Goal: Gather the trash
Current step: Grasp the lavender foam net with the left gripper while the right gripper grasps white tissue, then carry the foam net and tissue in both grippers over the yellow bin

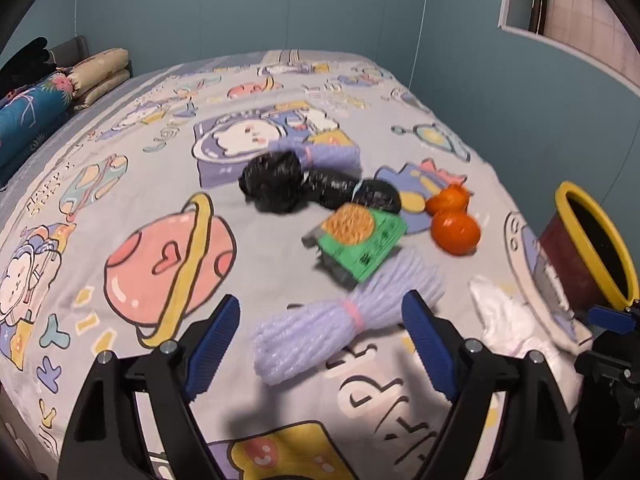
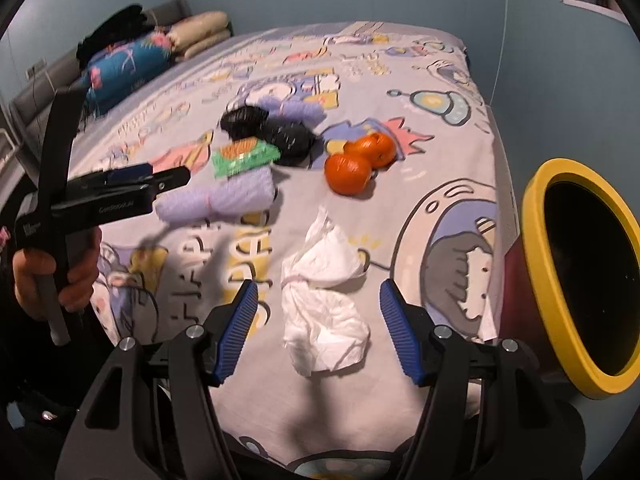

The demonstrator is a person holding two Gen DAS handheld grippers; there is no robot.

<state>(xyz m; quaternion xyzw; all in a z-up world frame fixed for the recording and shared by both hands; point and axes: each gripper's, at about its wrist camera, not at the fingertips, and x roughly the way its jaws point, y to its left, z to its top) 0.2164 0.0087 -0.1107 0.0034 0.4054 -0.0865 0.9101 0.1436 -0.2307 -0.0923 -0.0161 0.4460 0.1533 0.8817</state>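
Note:
Trash lies on a cartoon-print bed. My left gripper (image 1: 322, 338) is open, its fingers on either side of a lilac bundle (image 1: 344, 316) tied with a pink band. My right gripper (image 2: 314, 330) is open around a crumpled white tissue (image 2: 324, 300). Farther off lie a green snack packet (image 1: 360, 240), black plastic bags (image 1: 312, 188), a second lilac bundle (image 1: 324, 154) and two oranges (image 1: 454, 220). A dark red bin with a yellow rim (image 2: 580, 272) stands at the bed's right edge. The left gripper also shows in the right wrist view (image 2: 160, 178).
Folded pillows and a blue floral cushion (image 2: 128, 64) lie at the head of the bed on the left. Blue walls stand close behind and to the right. The bed's edge runs just in front of the bin (image 1: 592, 240).

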